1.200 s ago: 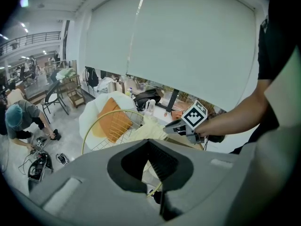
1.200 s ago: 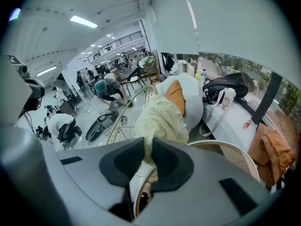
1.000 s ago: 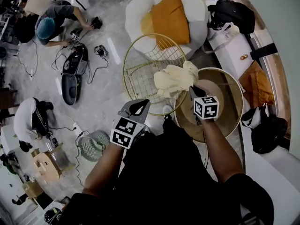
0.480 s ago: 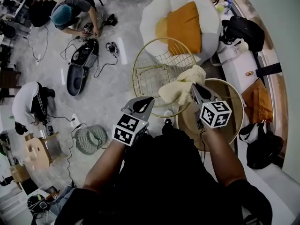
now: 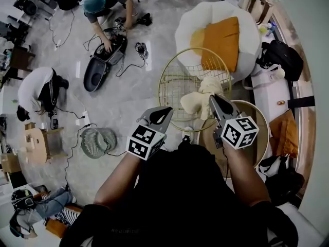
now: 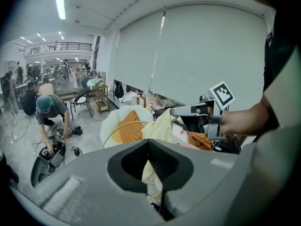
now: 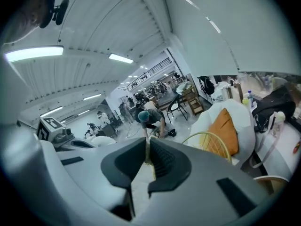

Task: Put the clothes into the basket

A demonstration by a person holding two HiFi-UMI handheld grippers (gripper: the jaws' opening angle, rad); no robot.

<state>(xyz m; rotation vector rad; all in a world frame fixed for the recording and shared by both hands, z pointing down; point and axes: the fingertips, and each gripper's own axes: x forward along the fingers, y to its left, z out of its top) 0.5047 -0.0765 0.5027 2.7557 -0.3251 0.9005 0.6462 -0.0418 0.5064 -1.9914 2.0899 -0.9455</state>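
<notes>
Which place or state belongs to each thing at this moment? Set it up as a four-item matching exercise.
Things:
1. pale yellow cloth
2. wire basket
3. orange cushion
4. left tool

Places or states:
A. shut, with nothing between its jaws
B. lying on the white chair
C. clamped in the right tool
D. standing on the floor

Pairs: 1-C, 2-D, 3-B, 4-A
</notes>
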